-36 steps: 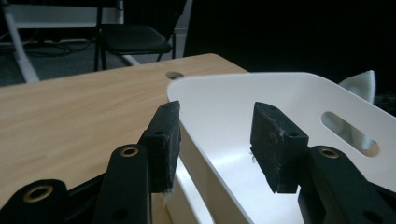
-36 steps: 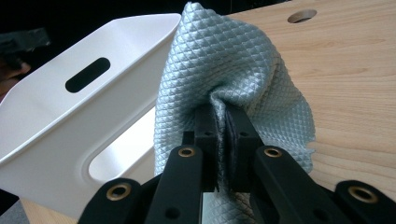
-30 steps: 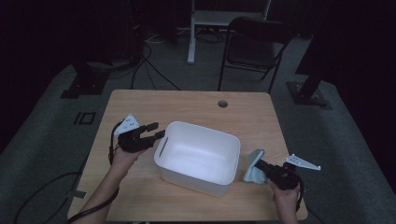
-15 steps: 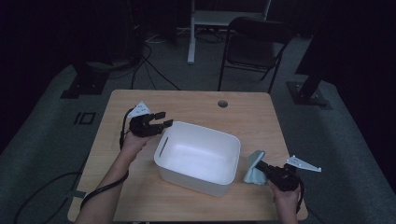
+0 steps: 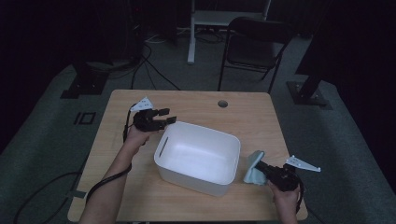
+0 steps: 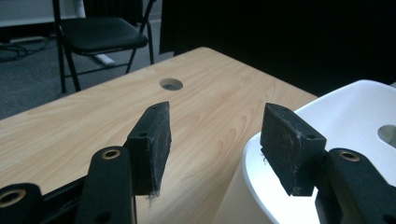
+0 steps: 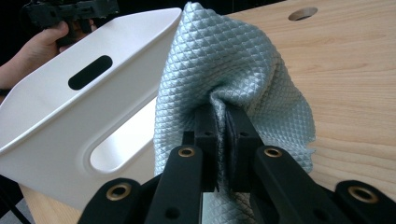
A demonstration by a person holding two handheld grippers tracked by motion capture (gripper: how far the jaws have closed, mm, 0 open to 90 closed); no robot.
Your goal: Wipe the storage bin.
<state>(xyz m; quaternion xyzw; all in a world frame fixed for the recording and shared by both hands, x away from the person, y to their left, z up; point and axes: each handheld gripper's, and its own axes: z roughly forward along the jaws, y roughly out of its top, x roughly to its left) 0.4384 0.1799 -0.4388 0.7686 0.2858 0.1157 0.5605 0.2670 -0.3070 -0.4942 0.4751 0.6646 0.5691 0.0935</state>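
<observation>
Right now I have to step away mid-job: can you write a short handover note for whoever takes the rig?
Left tongs: open, nothing between the jaws, which have just been opening, at the far left corner of the white bin.
Right tongs: shut on the pale blue quilted cloth, bunched up against the bin's right outer wall.
Done: cloth is gripped.
Left: the bin looks empty; likely the cloth goes in or wipes it, perhaps with the left tongs steadying the rim.

Your light wooden bench (image 5: 196, 105) — a round cable hole (image 5: 222, 103) near its far edge, white tub (image 5: 198, 156) at centre, pale blue quilted cloth (image 5: 253, 167) just right of it
</observation>
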